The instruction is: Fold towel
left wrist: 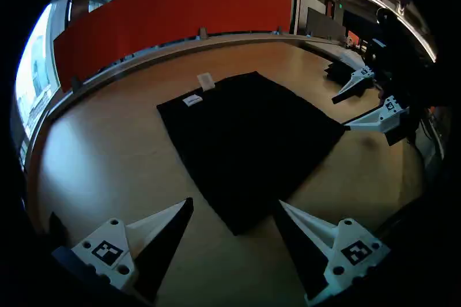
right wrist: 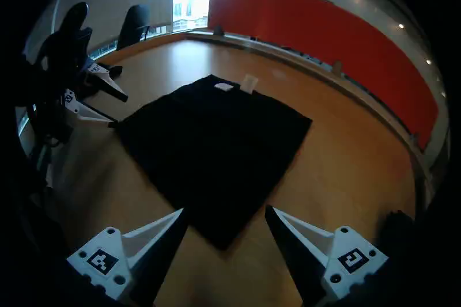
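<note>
A broad surface [left wrist: 115, 146] of light brown wood with a smooth, faintly glossy top runs back to a long curved far edge. A black towel [left wrist: 253, 134] lies spread flat on it, roughly in the middle, turned so that its corners point toward and away from the near side. At the towel's far corner a small white tag [left wrist: 192, 99] rests on the dark cloth. Just beyond that corner a small white card [left wrist: 206, 80] sits on the bare wood. Along the far edge stand a few small dark fittings [left wrist: 203, 33], possibly cable ports; they are too small to tell.
</note>
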